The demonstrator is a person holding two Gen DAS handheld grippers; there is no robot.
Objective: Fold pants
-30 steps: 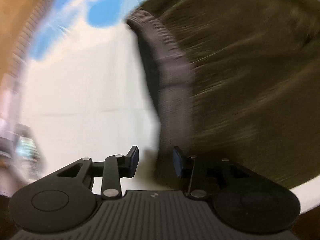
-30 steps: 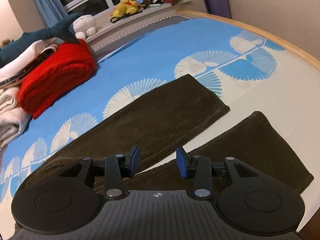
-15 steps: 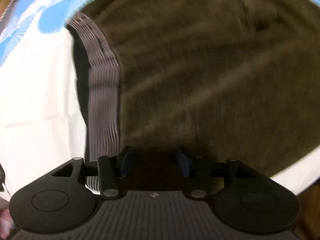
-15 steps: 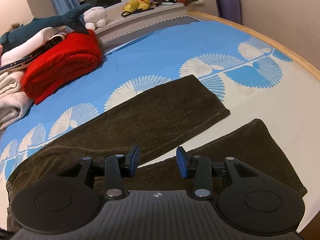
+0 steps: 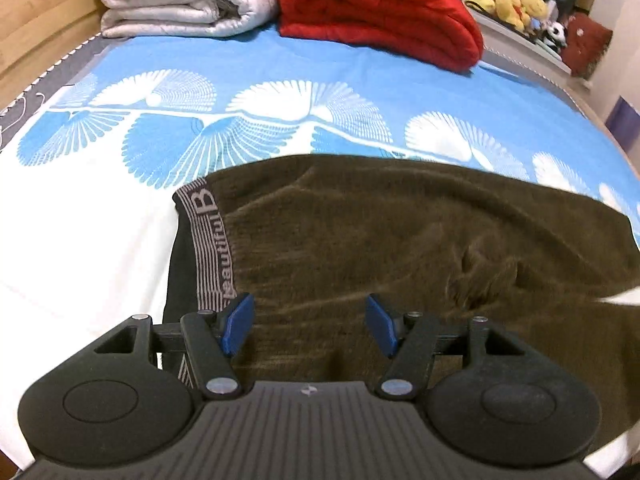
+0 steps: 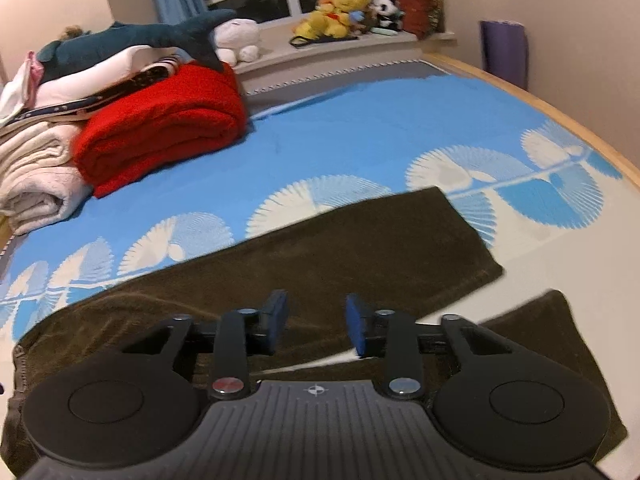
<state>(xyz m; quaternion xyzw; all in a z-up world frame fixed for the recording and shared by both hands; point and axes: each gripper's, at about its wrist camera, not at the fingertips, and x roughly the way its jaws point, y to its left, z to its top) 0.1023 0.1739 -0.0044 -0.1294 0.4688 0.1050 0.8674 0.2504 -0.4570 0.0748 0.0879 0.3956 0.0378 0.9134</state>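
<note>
Dark olive corduroy pants (image 5: 400,240) lie flat on the bed, with a grey striped waistband (image 5: 210,248) at the left in the left wrist view. My left gripper (image 5: 310,328) is open and empty, just above the hip area beside the waistband. In the right wrist view the two legs (image 6: 340,248) spread apart toward the right, the near leg (image 6: 544,336) partly hidden by the tool. My right gripper (image 6: 316,324) is open and empty above the gap between the legs near the crotch.
The bed has a blue and white fan-print sheet (image 5: 280,80). A folded red blanket (image 5: 380,8) and white bedding (image 5: 180,0) lie at the far side. Plush toys (image 6: 340,12) sit on the window ledge. A wooden bed rim (image 6: 560,120) runs along the right.
The left gripper has tilted up and pulled back from the waistband, and its jaws stand wider apart. The right gripper has shifted a little left over the legs, still open.
</note>
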